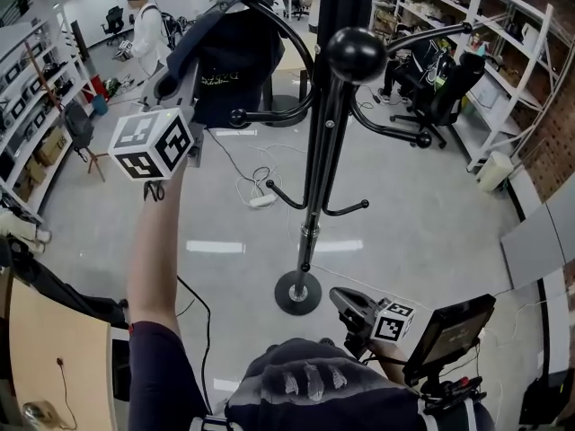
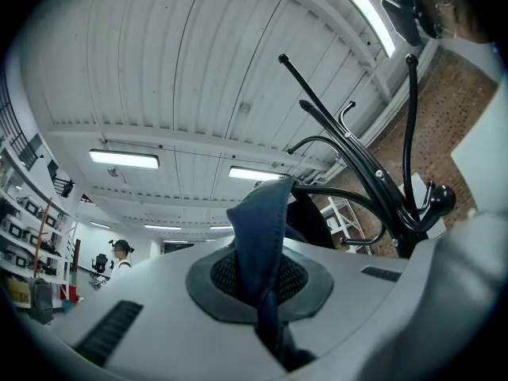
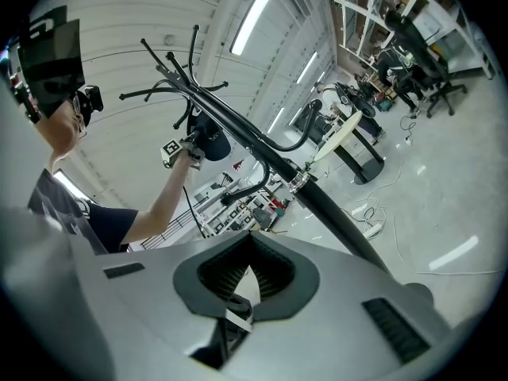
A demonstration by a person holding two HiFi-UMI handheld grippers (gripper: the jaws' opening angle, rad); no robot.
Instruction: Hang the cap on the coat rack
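Note:
A dark navy cap (image 1: 229, 61) hangs high at the black coat rack (image 1: 323, 133), its crown against a curved upper arm. I cannot tell whether it rests on a hook. My left gripper (image 1: 176, 72) is raised at arm's length and shut on the cap's brim (image 2: 262, 236); the rack's arms (image 2: 373, 189) rise just right of it. The right gripper view shows the cap (image 3: 208, 141) up by the rack's arms (image 3: 262, 157). My right gripper (image 1: 346, 299) is low near my body, shut (image 3: 246, 280) with nothing in it.
The rack's round base (image 1: 297, 292) stands on the grey floor in front of me. A cable and power strip (image 1: 260, 200) lie behind it. Office chairs (image 1: 440, 88) and shelves are at the right, a person in white (image 1: 144, 25) far left, a wooden table (image 1: 45, 357) beside me.

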